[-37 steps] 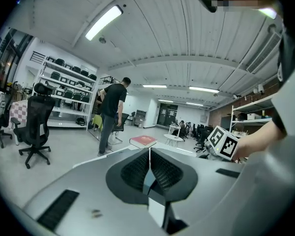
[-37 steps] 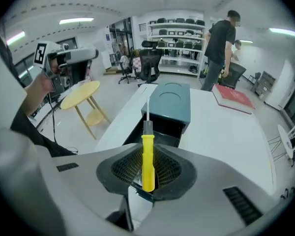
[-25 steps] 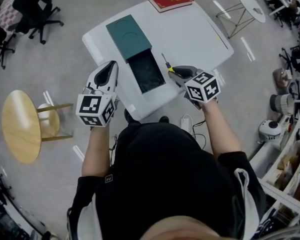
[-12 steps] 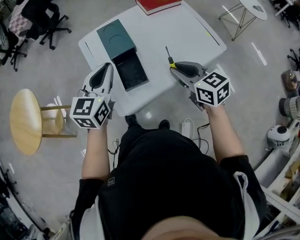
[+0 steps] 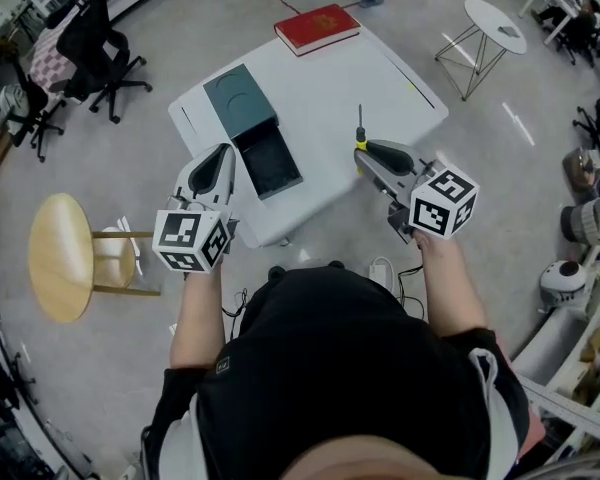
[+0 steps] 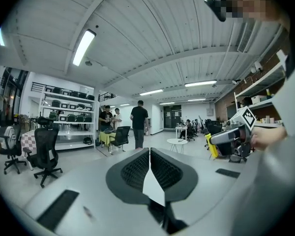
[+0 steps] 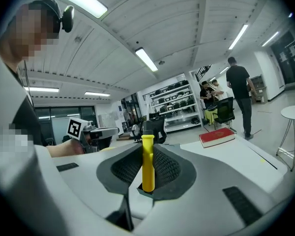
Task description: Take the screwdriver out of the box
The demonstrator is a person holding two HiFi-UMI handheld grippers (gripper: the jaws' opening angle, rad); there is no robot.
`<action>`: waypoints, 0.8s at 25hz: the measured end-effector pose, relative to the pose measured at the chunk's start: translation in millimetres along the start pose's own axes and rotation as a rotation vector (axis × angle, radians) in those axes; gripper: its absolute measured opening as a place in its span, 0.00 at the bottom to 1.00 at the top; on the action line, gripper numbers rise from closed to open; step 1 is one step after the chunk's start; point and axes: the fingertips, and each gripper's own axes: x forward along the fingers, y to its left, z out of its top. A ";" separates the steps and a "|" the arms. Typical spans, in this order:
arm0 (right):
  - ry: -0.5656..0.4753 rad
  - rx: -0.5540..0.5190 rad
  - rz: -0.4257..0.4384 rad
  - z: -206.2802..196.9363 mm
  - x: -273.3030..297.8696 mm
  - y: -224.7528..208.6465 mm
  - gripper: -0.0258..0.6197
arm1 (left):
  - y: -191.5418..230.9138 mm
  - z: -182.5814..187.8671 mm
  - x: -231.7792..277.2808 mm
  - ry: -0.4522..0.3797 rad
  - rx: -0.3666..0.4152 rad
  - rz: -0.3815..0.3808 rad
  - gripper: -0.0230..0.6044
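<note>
Btwn jaws of R gripper (image 7: 148,150), screwdriver (image 7: 148,166) pinched; L gripper (image 6: 150,152) pressed together; box (image 5: 242,94) only overhead.

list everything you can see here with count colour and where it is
table: 1, white, centre
box: 1, dark green, slid open, on the table's left part
book: 1, red, table's far corner
screwdriver: 1, yellow handle, black shaft, out of the box
stool: 1, pale wood round top, on the floor at left
side table: 1, white round top, wire legs, far right
office chairs: at least 2, black, far left
bystanders: at least 3, beyond the table
left gripper: 1, white, jaws together, empty
right gripper: 1, white, jaws shut on the screwdriver
</note>
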 end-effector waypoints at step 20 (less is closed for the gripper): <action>-0.160 -0.045 -0.035 37.8 14.8 30.4 0.16 | 50.4 17.9 -28.2 -0.022 0.031 -0.014 0.07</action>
